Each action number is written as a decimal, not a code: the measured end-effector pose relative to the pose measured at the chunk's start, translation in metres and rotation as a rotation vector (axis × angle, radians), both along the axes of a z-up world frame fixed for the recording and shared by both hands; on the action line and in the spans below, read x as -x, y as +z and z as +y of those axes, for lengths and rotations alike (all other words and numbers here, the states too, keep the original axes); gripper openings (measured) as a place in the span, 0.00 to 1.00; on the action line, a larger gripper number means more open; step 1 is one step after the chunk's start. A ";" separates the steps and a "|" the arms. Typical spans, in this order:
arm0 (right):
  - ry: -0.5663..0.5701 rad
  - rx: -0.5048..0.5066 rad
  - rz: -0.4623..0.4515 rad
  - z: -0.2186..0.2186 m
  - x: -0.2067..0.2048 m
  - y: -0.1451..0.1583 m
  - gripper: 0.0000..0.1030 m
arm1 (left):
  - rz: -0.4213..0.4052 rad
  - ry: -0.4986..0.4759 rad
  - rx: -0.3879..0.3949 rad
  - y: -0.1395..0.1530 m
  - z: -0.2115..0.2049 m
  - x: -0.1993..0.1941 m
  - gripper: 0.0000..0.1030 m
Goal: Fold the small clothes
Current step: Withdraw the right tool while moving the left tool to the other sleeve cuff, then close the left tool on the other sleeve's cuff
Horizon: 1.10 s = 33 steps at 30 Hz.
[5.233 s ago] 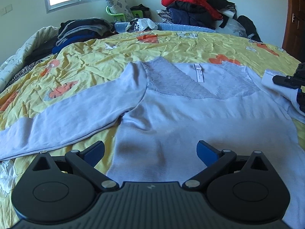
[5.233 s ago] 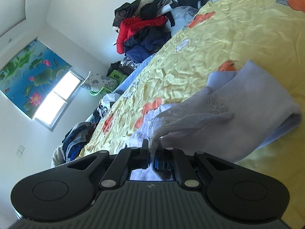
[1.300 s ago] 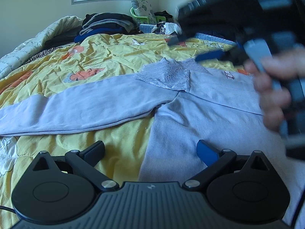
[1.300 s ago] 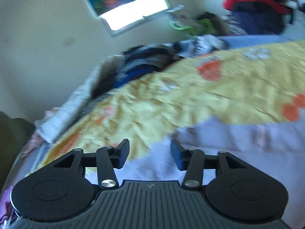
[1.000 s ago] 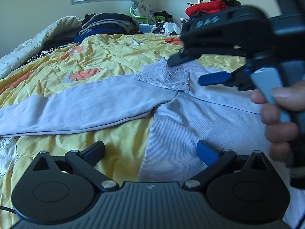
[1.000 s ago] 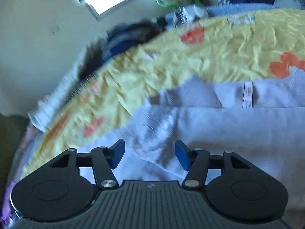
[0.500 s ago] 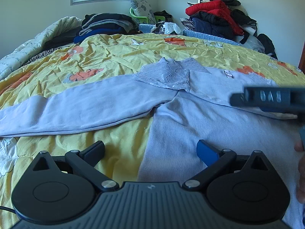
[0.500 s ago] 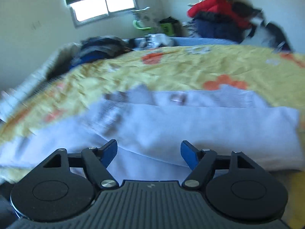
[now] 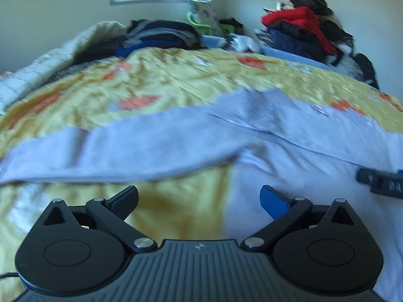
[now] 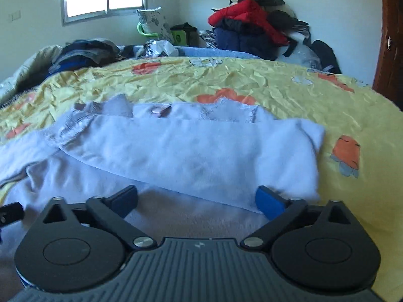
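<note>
Right now I have the pale lavender long-sleeved knit top (image 10: 191, 156) spread flat on the wrinkled yellow bedspread with orange flower prints (image 10: 252, 80), nearer the bed's front edge than its far edge. Seen through the right wrist camera, one sleeve is folded across the chest as a broad band, ending in a blunt fold towards the bed's right side, and the lace trim and small neck label (image 10: 161, 110) show along the far side of the garment. The right gripper (image 10: 196, 201) hangs just over the body of the top with its blue-padded jaws spread wide and nothing between them.

Through the left wrist camera, which is blurred, the other sleeve (image 9: 105, 148) lies stretched straight out over the bedspread towards the bed's left edge. The left gripper (image 9: 199, 200) is also wide open and empty, poised above the spot where the top's side edge meets bare yellow cloth; I cannot tell whether its fingertips touch the fabric. A black part of the right gripper shows at that view's right border.

Beyond the bed's far edge sit a pile of dark folded clothes (image 10: 83, 52) at the left and a heap of red and navy jackets (image 10: 249, 30) at the right.
</note>
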State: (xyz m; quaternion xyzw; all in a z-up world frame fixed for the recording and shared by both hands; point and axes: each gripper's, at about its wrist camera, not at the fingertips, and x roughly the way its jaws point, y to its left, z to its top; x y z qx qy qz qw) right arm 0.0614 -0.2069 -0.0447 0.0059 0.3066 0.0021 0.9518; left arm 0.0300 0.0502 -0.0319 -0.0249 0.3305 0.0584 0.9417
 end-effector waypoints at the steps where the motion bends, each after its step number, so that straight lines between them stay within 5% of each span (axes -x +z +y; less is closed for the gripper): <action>1: -0.001 0.014 0.006 0.002 0.000 -0.001 1.00 | 0.003 0.015 -0.005 0.003 0.010 0.001 1.00; 6: 0.000 0.048 0.012 0.009 0.000 -0.002 1.00 | 0.034 0.115 0.067 0.003 0.058 0.014 1.00; 13: -0.001 0.033 0.008 0.007 -0.001 -0.001 1.00 | 0.018 0.316 0.043 -0.003 0.108 0.035 1.00; 22: -0.001 0.024 0.005 0.006 0.000 -0.001 1.00 | -0.086 0.481 0.374 -0.004 0.201 0.048 1.00; 30: -0.001 0.016 0.002 0.006 0.001 -0.001 1.00 | -0.309 0.562 0.749 -0.021 0.262 0.050 1.00; 33: -0.002 0.012 0.001 0.006 0.001 -0.001 1.00 | -0.334 0.597 0.798 -0.022 0.279 0.040 0.99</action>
